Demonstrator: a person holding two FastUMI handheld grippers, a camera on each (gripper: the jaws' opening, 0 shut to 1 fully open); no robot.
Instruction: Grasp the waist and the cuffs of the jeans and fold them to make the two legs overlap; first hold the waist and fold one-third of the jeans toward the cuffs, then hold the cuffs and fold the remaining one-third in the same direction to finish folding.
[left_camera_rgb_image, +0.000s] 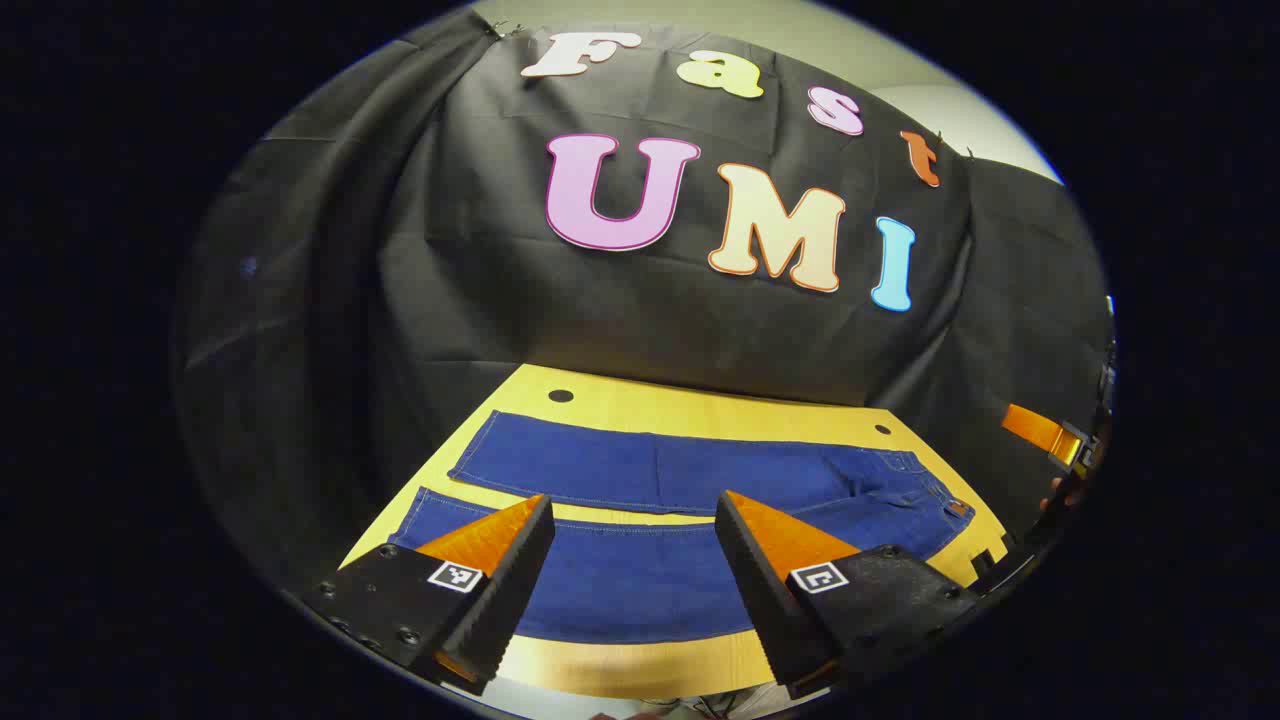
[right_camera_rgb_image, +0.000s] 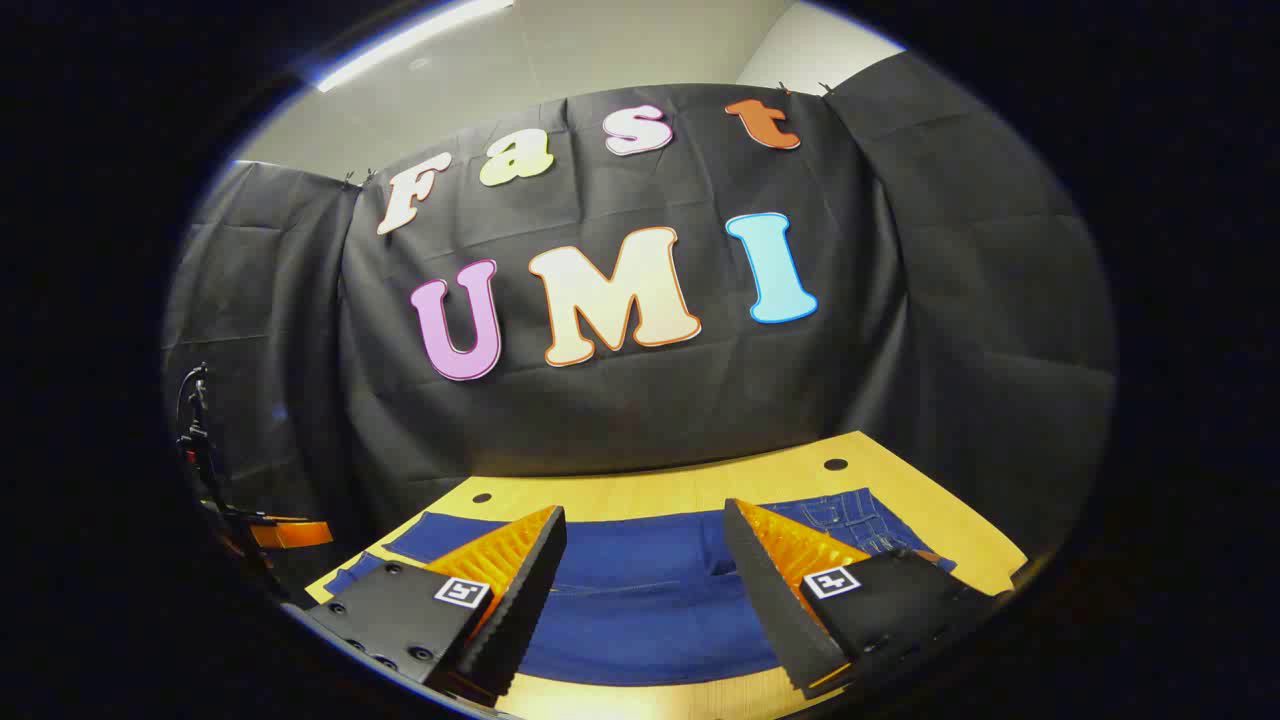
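Left tongs (left_camera_rgb_image: 633, 505) hanging over the near leg, fingers (left_camera_rgb_image: 500, 560) spread apart, gripping nothing. Blue jeans (left_camera_rgb_image: 690, 470) lying flat across the yellow surface (left_camera_rgb_image: 640, 665), both legs side by side with a thin gap showing between them. Cuffs pointing left, waist (left_camera_rgb_image: 940, 500) sitting at the right end. Right tongs (left_camera_rgb_image: 1045, 432) peeking in at the far right edge.

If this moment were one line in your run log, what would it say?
stage: before first fold | jeans: flat, legs apart on table | left gripper: open above legs | right gripper: open, holding nothing
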